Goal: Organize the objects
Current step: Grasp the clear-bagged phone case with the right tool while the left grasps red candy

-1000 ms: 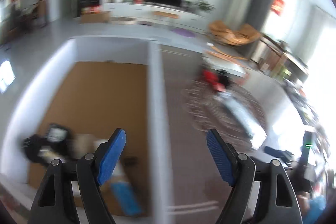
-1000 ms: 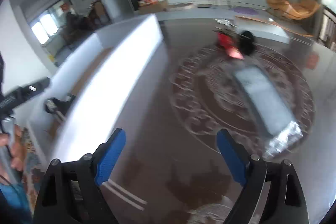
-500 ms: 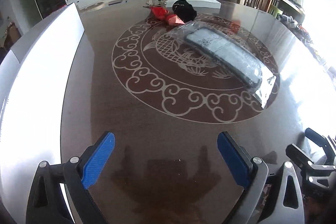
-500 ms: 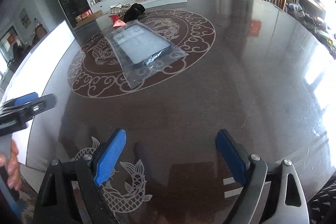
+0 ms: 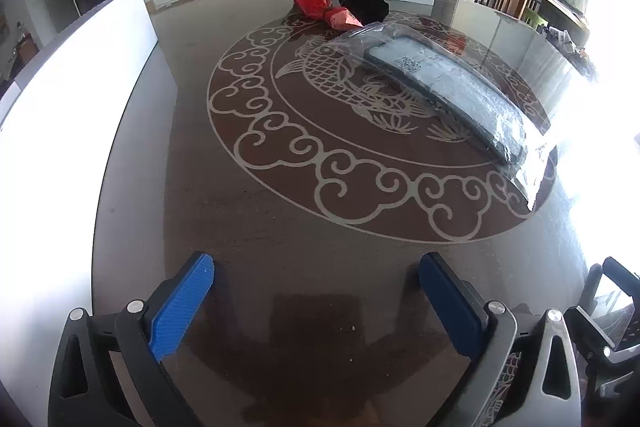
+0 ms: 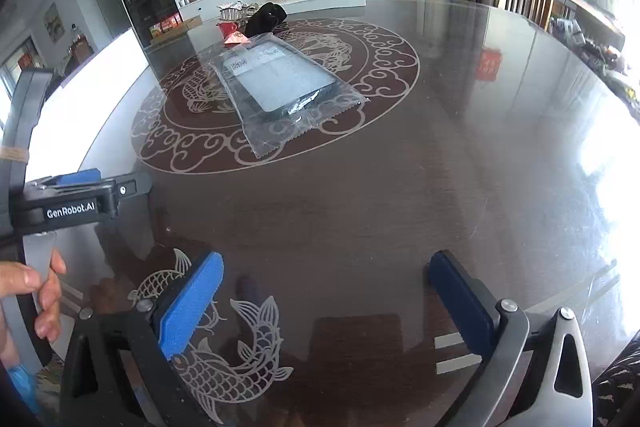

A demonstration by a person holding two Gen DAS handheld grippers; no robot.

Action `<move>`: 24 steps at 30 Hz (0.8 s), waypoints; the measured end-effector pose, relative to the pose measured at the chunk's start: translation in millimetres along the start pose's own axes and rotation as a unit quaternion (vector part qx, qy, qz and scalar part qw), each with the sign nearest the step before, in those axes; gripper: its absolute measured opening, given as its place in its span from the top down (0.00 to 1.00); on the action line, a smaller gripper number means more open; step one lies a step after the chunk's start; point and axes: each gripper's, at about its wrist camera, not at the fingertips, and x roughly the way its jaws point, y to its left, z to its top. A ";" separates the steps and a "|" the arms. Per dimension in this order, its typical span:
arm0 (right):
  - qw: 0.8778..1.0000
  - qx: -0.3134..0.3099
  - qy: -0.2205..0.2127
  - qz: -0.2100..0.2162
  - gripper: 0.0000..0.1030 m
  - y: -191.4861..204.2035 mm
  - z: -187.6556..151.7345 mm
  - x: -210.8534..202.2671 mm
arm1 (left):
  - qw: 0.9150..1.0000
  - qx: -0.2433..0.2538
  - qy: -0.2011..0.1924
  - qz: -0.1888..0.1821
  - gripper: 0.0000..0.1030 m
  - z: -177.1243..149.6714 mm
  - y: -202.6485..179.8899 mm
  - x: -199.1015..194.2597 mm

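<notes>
Bright daylight, both views sharp, strong fisheye bending.
Light enters from the right; glare blows out the glossy counter (image 5: 280, 227) at its right edge, and the white panel (image 5: 60, 147) at left. Soft shadows under each hand-held gripper; corners vignetted black.

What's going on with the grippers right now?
Left gripper open, empty. Right gripper open, empty. Plastic package flat mid-table, untouched. Nothing blocking it.

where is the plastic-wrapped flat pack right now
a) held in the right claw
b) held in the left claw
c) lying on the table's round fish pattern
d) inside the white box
c: the plastic-wrapped pack lies flat on the table, and the left claw and right claw are both open and empty.
</notes>
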 end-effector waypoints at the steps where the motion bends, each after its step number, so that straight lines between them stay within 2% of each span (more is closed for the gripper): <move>1: 1.000 -0.001 0.009 -0.002 0.00 0.5 2.2 1.0 | 1.000 0.003 -0.001 -0.002 0.00 -0.1 0.6 0.0; 3: 0.999 0.011 0.023 0.020 0.00 -2.5 14.4 2.9 | 1.000 0.010 -0.003 -0.006 0.00 -1.1 3.2 -0.6; 4: 0.999 0.010 0.020 0.033 0.00 -2.9 24.7 3.4 | 1.000 0.010 -0.005 -0.007 0.00 -2.5 4.3 -1.1; 5: 1.000 -0.005 0.012 0.028 0.00 -1.0 41.5 3.9 | 1.000 0.010 -0.006 -0.006 0.00 -3.0 4.6 -0.8; 7: 0.998 -0.047 0.009 0.027 0.00 8.4 76.3 11.2 | 1.000 0.008 -0.009 -0.005 0.00 -6.7 6.6 -2.9; 10: 0.991 -0.125 0.026 0.032 0.00 31.6 129.6 39.1 | 1.000 0.009 -0.010 -0.005 0.00 -11.4 8.1 -5.4; 13: 0.981 -0.182 0.057 0.030 0.00 52.8 162.7 77.9 | 1.000 0.015 -0.008 -0.009 0.00 -15.4 8.6 -8.2; 15: 0.974 -0.199 0.101 0.038 0.00 63.0 172.2 105.9 | 1.000 0.019 -0.005 -0.011 0.00 -16.2 8.5 -8.8; 17: 0.969 -0.209 0.124 0.042 0.00 70.2 172.4 121.0 | 1.000 0.020 -0.003 -0.011 0.00 -15.8 8.4 -8.5; 18: 0.968 -0.208 0.131 0.046 0.04 71.3 170.4 124.6 | 1.000 0.019 0.001 -0.012 0.00 -14.3 8.1 -7.8; 19: 0.971 -0.197 0.126 0.054 0.07 68.5 168.2 122.9 | 1.000 0.018 0.003 -0.012 0.00 -13.2 7.7 -7.1; 20: 0.977 -0.178 0.109 0.050 0.22 63.2 166.9 116.4 | 1.000 0.017 0.003 -0.012 0.00 -12.9 7.5 -6.6; 24: 0.988 -0.116 0.091 0.033 0.24 32.9 145.7 94.7 | 1.000 0.014 0.006 -0.010 0.00 -6.1 3.7 -2.7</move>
